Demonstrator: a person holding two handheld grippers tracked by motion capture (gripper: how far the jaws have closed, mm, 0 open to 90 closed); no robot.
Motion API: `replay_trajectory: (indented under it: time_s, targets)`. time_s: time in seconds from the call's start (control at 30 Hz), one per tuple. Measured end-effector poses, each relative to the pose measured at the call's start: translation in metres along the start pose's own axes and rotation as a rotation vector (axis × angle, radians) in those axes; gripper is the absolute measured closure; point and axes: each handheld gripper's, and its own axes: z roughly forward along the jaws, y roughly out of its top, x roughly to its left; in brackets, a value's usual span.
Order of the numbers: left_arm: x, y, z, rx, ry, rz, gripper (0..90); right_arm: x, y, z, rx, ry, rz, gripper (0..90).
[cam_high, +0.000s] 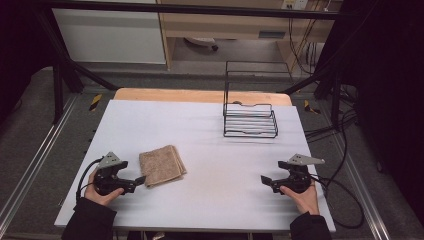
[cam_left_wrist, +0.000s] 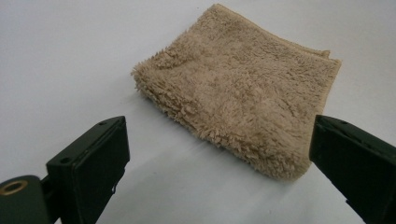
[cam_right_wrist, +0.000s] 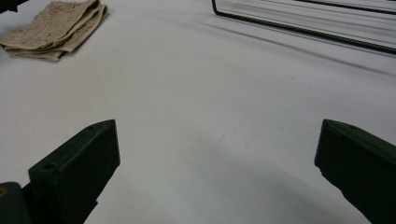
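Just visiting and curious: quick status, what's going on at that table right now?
Left hand-held gripper open, just short of folded tan towel. Right hand-held gripper open, holding nothing. Wire rack far back, nothing blocking.

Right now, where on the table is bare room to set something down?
The widest bare patch lies between the folded towel and the right gripper, in front of the wire rack. The far left stretch, beyond the towel, is bare too. It is tight only where the open left gripper nears the towel.

White table top (cam_high: 200, 200) on a wooden board (cam_high: 200, 95), grey floor (cam_high: 30, 130) around it, black frame bar (cam_high: 200, 9) beyond, white cabinet (cam_high: 110, 35) and wooden desk (cam_high: 225, 25) behind, dim light.
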Motion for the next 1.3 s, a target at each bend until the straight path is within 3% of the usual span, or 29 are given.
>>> replay_trajectory:
  time_s: [0.47,0.67,0.8,1.0,1.3]
  targets:
    - [-0.008,0.003,-0.001,0.009,0.009,0.017,11.1,0.003,0.001,0.002,0.007,-0.005,0.011,1.0]
    - [-0.012,0.004,-0.001,0.012,0.021,0.024,18.0,0.006,0.003,0.004,0.002,-0.007,-0.002,1.2]
    - [-0.02,0.007,-0.001,0.006,0.02,0.033,23.6,0.012,0.005,0.008,0.013,-0.005,-0.009,1.3]
    - [-0.034,0.012,0.001,0.012,-0.006,0.058,41.4,0.024,0.011,0.016,0.028,0.008,-0.015,2.3]
    - [-0.051,0.014,0.014,0.086,0.002,0.106,54.6,0.041,0.02,0.028,0.043,0.03,-0.028,4.4]
